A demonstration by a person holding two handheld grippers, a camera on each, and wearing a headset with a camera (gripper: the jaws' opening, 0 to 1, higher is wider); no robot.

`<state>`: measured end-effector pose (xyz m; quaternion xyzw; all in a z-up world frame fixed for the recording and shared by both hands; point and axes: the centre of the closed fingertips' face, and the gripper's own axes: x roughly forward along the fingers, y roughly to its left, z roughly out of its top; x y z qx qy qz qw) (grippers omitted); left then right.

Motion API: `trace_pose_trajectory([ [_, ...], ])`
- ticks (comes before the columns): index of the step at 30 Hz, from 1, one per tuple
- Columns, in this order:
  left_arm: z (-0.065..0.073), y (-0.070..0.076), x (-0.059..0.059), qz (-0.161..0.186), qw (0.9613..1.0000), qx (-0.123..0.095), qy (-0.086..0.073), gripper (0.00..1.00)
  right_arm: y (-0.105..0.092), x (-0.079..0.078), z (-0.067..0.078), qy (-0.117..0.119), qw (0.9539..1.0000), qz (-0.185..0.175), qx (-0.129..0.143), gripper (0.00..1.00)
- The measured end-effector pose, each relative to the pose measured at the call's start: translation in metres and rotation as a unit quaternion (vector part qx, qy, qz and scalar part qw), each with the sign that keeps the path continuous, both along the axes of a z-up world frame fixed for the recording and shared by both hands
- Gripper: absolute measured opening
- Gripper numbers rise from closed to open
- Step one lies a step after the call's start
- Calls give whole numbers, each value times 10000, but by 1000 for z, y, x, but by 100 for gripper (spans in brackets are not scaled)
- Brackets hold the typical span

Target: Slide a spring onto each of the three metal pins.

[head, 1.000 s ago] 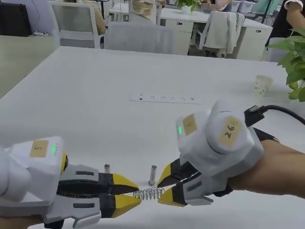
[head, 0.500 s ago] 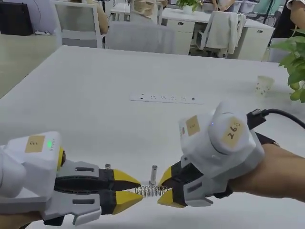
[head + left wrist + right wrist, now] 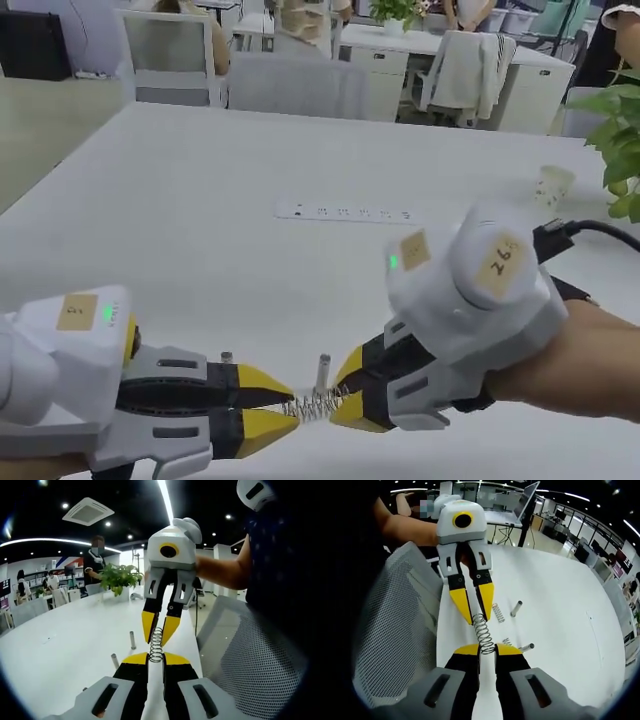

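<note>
A silver coil spring, pinched at both ends, hangs level. A short steel pin stands upright just behind it, a second pin farther left.

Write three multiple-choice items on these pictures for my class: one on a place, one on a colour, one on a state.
1. Where is the spring?
A. in a box
B. between the left tool and the right tool
C. on a hook

2. What colour are the tool tips?
A. yellow
B. red
C. blue

3. How is the left tool?
A. wide open
B. shut on the spring
C. shut on nothing

Key: 1 B, each tool grips one end of the spring. 2 A, the tips are yellow in all three views. 3 B, its jaws close on the spring's near end in the left gripper view.
</note>
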<state>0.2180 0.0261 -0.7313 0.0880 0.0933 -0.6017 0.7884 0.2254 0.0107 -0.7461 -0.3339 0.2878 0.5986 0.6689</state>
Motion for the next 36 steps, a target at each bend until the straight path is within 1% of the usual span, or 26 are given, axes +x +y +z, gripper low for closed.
trace_pose_trajectory([
  [2,-1,0,0,-9,10000,42,-23,2,1,-1,3,-29,10000,2,24,8],
  [7,-3,0,-2,-12,10000,74,-8,2,9,-4,14,40,9996,-16,273,8],
  [9,-4,-1,-2,-21,9999,100,-5,3,12,-7,17,102,9994,9,345,8],
  [12,-4,-2,-2,-37,9999,114,-26,2,17,-10,21,73,9992,68,393,8],
  [15,-5,-3,-3,-56,9999,153,-32,2,19,-12,22,48,9993,120,358,8],
  [18,-8,-4,-5,-85,9997,208,-21,2,21,-15,20,5,9995,206,255,7],
  [22,-9,-4,-4,-53,9998,217,-13,2,20,-13,18,-73,9995,236,176,7],
  [25,-9,-3,-3,-25,9997,227,-8,3,20,-13,18,-73,9996,239,155,7],
  [26,-9,-4,-3,-27,9997,228,-2,4,20,-12,18,-74,9996,237,151,7],
  [27,-9,-4,-3,-35,9998,216,38,6,20,-12,17,-71,9996,237,134,7],
  [33,-11,-4,-1,6,9997,226,109,14,16,-9,17,-89,9998,185,82,7],
  [36,-11,1,0,61,9996,226,133,15,10,-6,15,-100,9999,125,24,7],
])
